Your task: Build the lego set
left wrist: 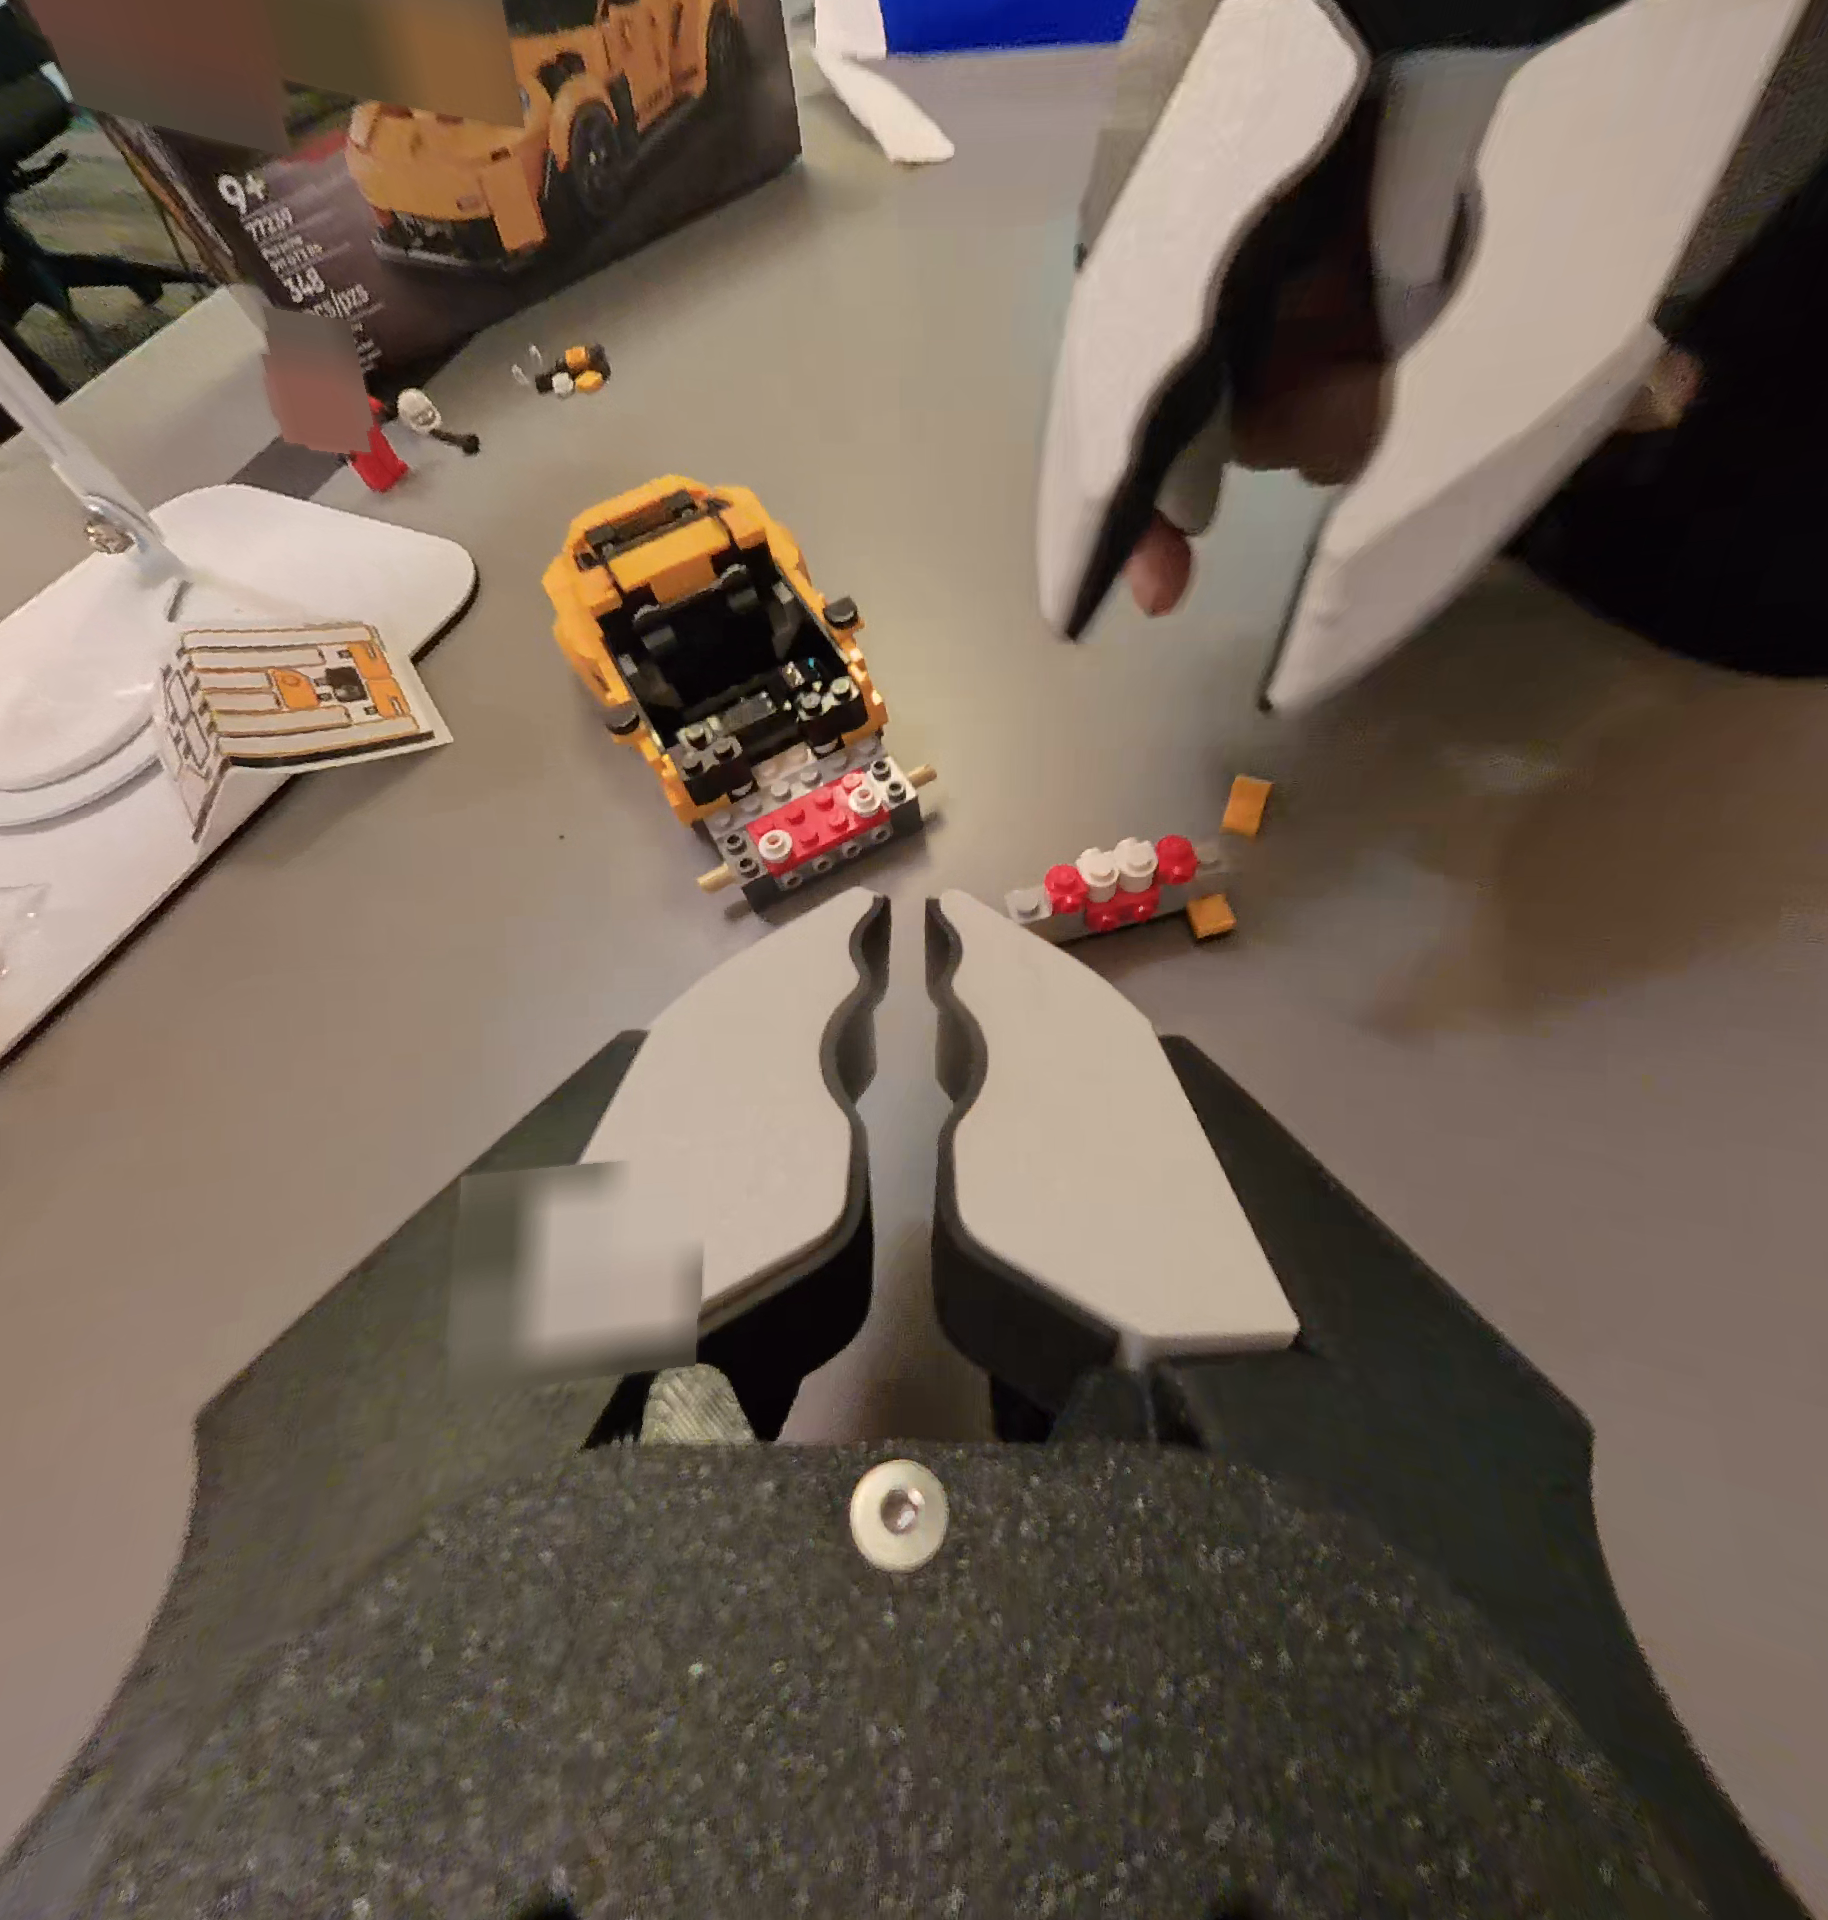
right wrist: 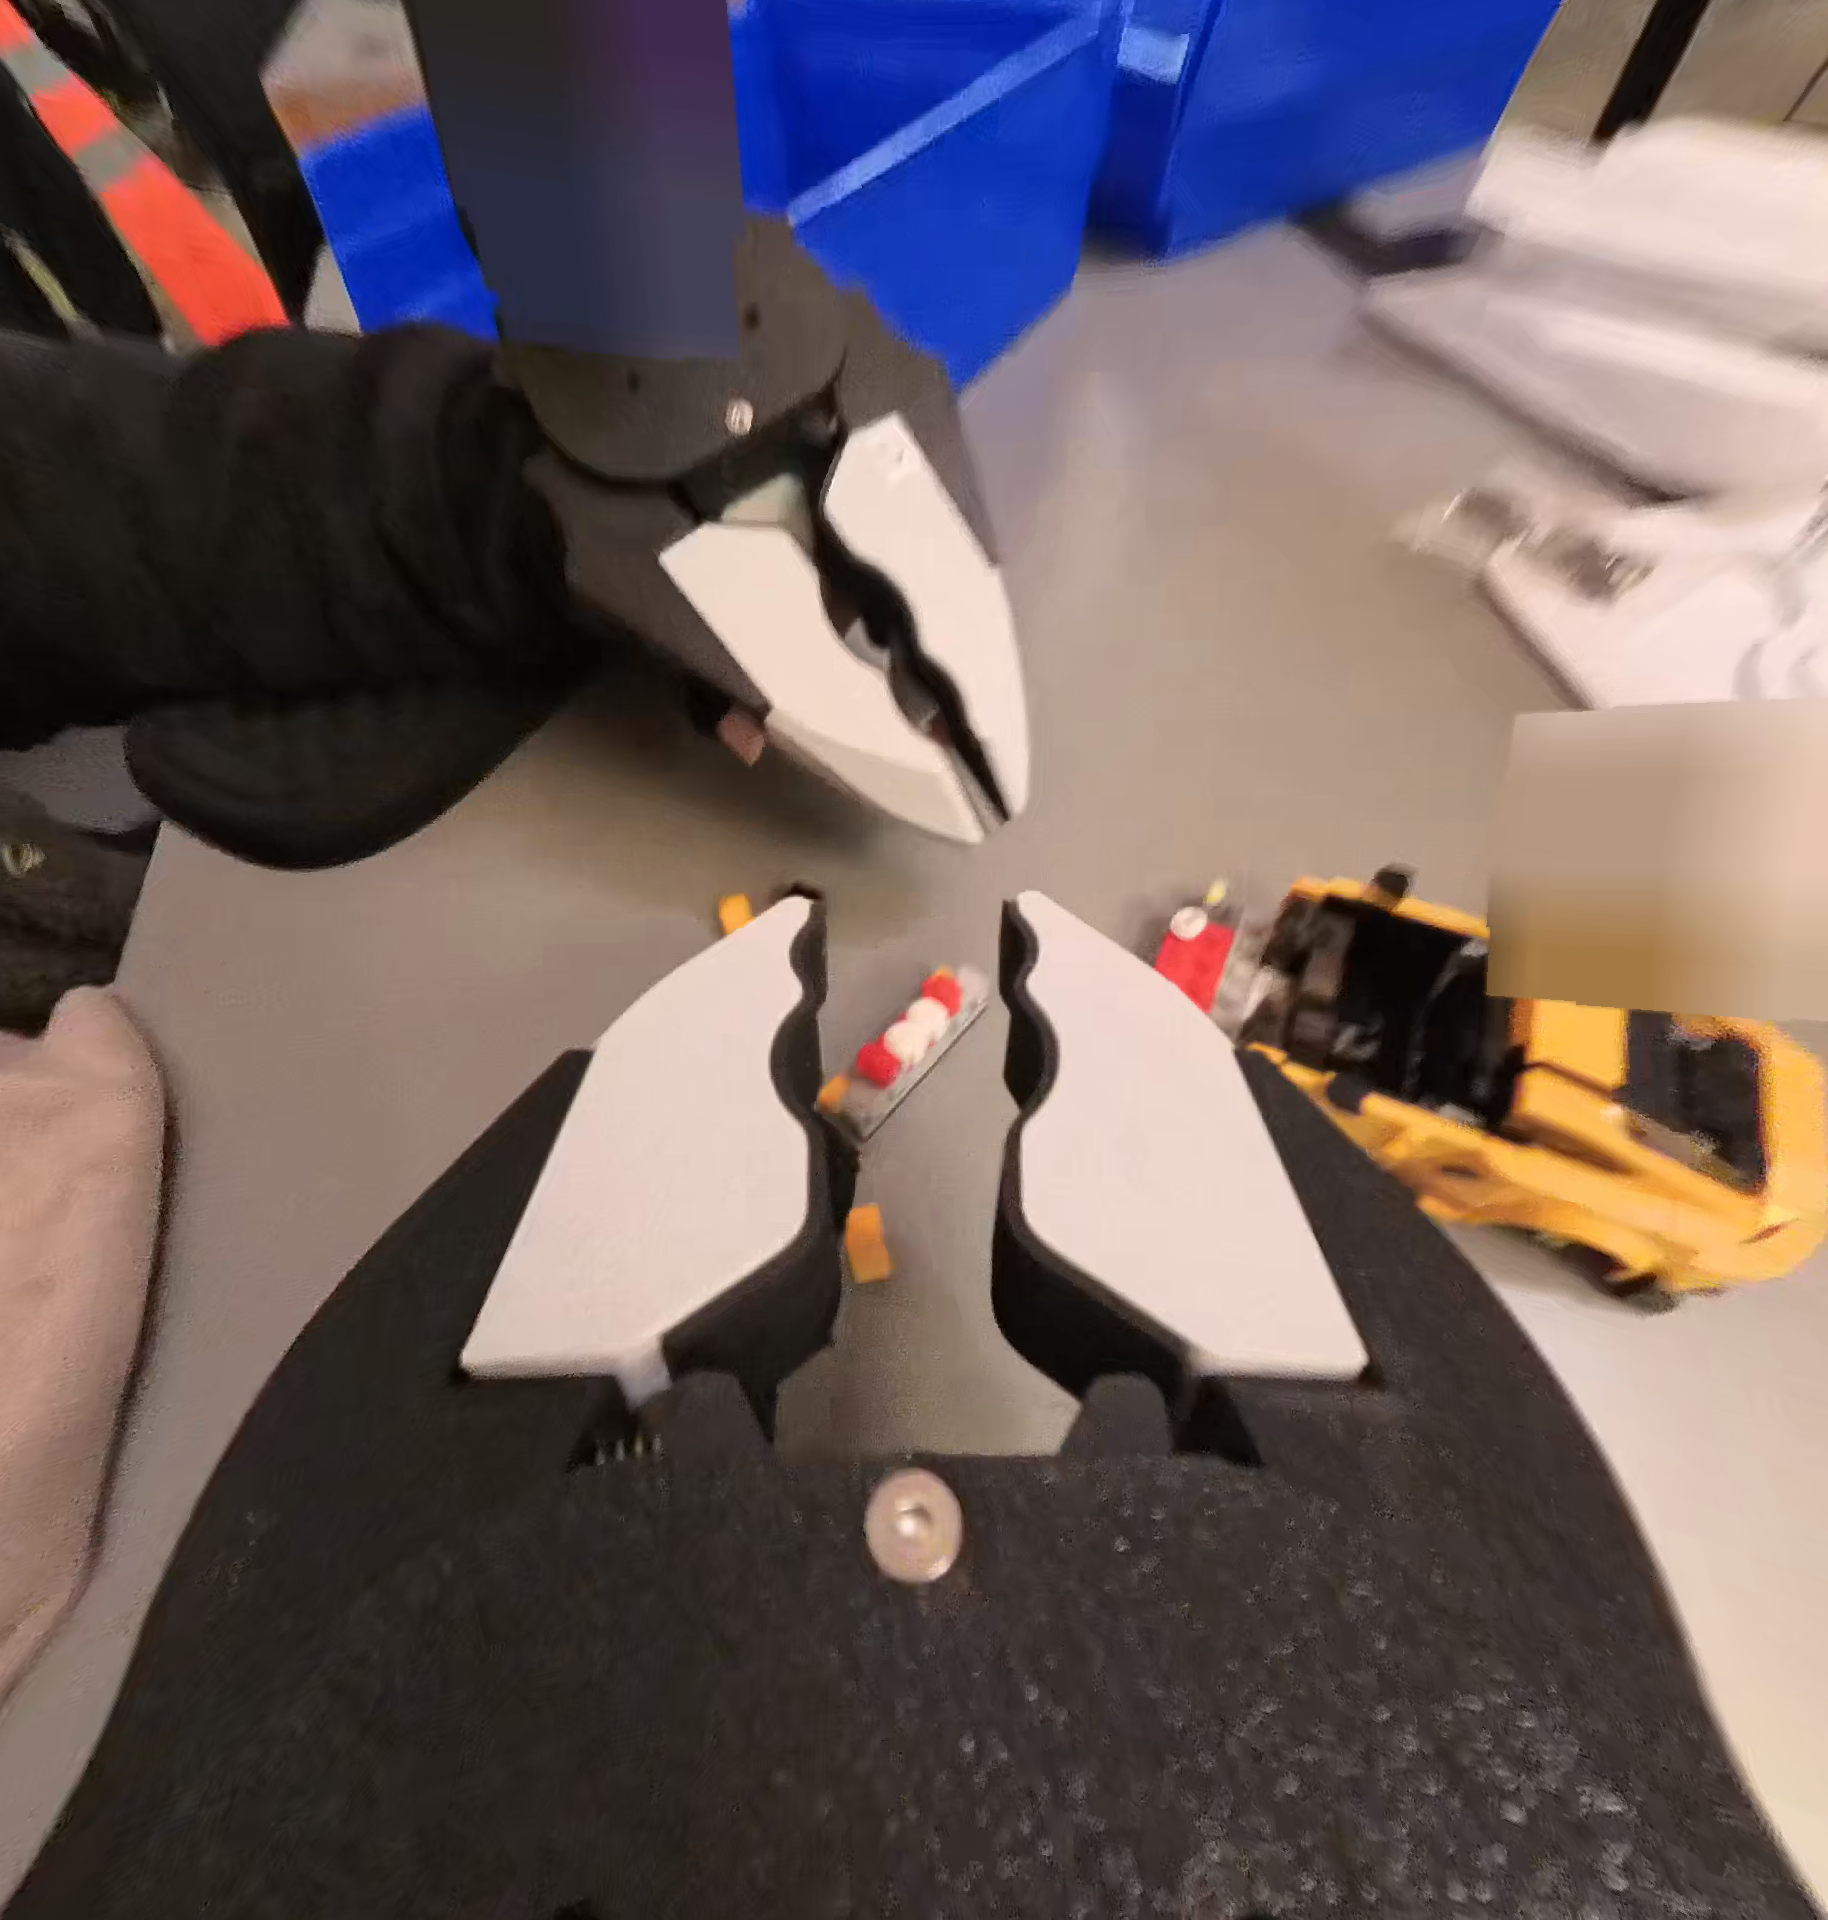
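While neither pair of tongs holds anything, the build sits idle on the desk.

Left wrist view: left tongs [left wrist: 907,909] — grey moulded fingers with wavy black inner edges — nearly pressed together, only a thin slit between the tips, nothing in it. Just ahead of the tips stands the orange-and-black brick car [left wrist: 718,665], roof off, black cabin exposed, a red studded plate on a grey base at its near end. To its right, apart from it, lies the small grey bar sub-assembly with red and white round studs [left wrist: 1123,883]; one loose orange tile [left wrist: 1246,803] lies just beyond it, another touches its near end. Right tongs [left wrist: 1180,665] hang above, spread, empty. Smooth grey matte desk [left wrist: 1512,1195]. At left, a striped sticker sheet [left wrist: 297,691] on white card; behind, the dark printed set box [left wrist: 536,177].

Right wrist view: right tongs [right wrist: 908,914] spread wide, framing the studded sub-assembly [right wrist: 915,1044] that lies on the desk below and between them — not gripped. An orange tile [right wrist: 866,1242] lies nearer the camera. The car [right wrist: 1533,1091] lies to the right, blurred.

Risks, as judged: the sub-assembly is narrow and knobbly, so a pinch across the round studs could slip or pop them off. The hard, glossy tiles nearby could be nudged away by a descending finger. Pressing the bar onto the car unsupported might shove the car along the slick desk.
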`<state>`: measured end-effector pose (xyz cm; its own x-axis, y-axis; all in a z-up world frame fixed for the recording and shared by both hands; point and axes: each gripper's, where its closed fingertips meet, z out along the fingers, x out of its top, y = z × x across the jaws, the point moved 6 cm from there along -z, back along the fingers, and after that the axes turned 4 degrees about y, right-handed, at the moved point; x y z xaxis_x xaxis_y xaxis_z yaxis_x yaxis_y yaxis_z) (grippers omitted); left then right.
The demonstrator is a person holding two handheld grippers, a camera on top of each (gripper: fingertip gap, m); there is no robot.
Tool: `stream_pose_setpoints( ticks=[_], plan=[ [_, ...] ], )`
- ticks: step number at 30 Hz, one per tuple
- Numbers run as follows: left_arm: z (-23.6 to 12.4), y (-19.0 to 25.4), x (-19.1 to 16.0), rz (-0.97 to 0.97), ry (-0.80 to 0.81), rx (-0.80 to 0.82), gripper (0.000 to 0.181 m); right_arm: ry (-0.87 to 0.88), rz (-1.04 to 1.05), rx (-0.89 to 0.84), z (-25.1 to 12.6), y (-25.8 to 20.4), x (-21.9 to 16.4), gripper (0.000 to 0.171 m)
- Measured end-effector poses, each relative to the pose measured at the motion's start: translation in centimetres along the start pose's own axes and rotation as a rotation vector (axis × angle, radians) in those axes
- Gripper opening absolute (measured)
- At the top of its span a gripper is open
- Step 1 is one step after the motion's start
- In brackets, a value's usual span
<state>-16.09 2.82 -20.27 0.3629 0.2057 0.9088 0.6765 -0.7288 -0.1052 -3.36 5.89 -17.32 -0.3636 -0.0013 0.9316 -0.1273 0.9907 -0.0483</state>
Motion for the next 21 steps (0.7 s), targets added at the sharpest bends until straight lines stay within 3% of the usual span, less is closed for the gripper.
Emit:
stream_pose_setpoints(
  ticks=[4, 11, 21],
  plan=[
    [-0.6, 0.5, 0.4, -0.035, 0.033, -0.066, 0.005, 0.100, -0.086, 0.018, -1.2, 1.0, 0.4, 0.050],
    [0.0, 2.1, 0.0, -0.051, -0.027, -0.176, 0.024, -0.066, -0.188, 0.083, -2.6, 2.0, -1.6, 0.057],
    [-0.3, 0.9, -0.2, -0.018, -0.035, -0.078, 0.020, -0.347, -0.410, 0.284, 0.5, 1.7, -2.4, 0.074]
  ],
)
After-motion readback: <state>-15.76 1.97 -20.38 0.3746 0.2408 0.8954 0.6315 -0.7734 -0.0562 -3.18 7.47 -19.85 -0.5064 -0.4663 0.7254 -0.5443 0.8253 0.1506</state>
